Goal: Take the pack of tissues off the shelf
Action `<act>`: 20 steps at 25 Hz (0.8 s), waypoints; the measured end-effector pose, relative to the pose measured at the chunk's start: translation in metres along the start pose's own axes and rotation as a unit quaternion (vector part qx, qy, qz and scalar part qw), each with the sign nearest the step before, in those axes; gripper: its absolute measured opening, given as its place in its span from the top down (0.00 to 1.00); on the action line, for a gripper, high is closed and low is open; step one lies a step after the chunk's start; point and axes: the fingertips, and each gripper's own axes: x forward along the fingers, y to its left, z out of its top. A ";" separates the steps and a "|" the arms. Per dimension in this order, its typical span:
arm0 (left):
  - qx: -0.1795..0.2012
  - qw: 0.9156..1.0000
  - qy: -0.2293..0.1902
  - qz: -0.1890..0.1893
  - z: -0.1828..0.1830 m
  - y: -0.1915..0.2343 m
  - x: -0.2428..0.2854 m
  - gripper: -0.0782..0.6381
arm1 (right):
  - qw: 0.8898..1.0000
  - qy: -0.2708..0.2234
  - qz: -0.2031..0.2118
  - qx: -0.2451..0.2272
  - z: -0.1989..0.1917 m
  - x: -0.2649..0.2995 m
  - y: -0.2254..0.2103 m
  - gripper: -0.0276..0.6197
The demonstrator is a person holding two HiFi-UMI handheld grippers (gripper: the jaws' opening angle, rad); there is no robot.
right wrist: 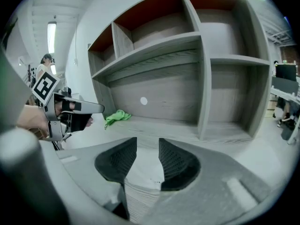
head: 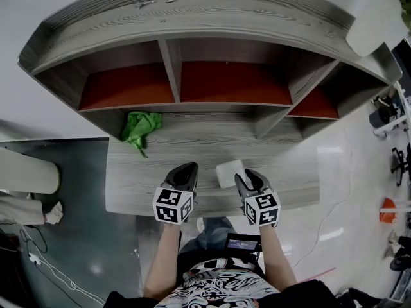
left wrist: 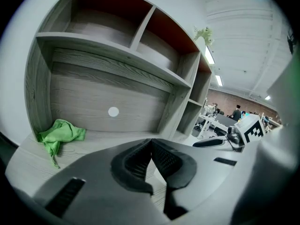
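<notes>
Right gripper view: right claw (right wrist: 147, 144) closing around tissue pack (right wrist: 140, 172), pads not gripping yet; pack on shelf (right wrist: 187, 130), lift pending. Left claw (left wrist: 151, 141) pressed together, empty.

We are in an open office. We see desks (left wrist: 216, 122) with people (left wrist: 237, 112) at them in the background, under long ceiling lights (left wrist: 209, 55).

A crumpled green cloth (head: 140, 128) lies left of centre in the head view. In the left gripper view a small white round dot (left wrist: 113, 111) shows just up and right of it. A white cable (head: 50, 268) trails over the grey floor (head: 96, 236) at lower left, and an orange object (head: 387, 210) and a black office chair (head: 399, 162) sit at the right edge.
</notes>
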 end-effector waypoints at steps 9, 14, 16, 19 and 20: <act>0.018 0.999 -0.045 -0.010 0.036 -0.016 -0.016 0.88 | 0.997 -0.073 -0.017 0.011 0.041 -0.024 0.003 0.95; 0.015 0.997 -0.071 -0.028 0.059 -0.032 -0.028 0.88 | 0.995 -0.098 -0.028 0.001 0.063 -0.039 0.006 0.95; 0.012 0.996 -0.084 -0.034 0.069 -0.038 -0.034 0.88 | 0.994 -0.103 -0.029 -0.002 0.066 -0.044 0.008 0.95; 0.014 0.994 -0.106 -0.037 0.084 -0.045 -0.043 0.88 | 0.993 -0.114 -0.034 0.000 0.071 -0.051 0.011 0.95; 0.015 0.993 -0.112 -0.038 0.089 -0.047 -0.046 0.88 | 0.992 -0.120 -0.037 0.001 0.074 -0.054 0.012 0.95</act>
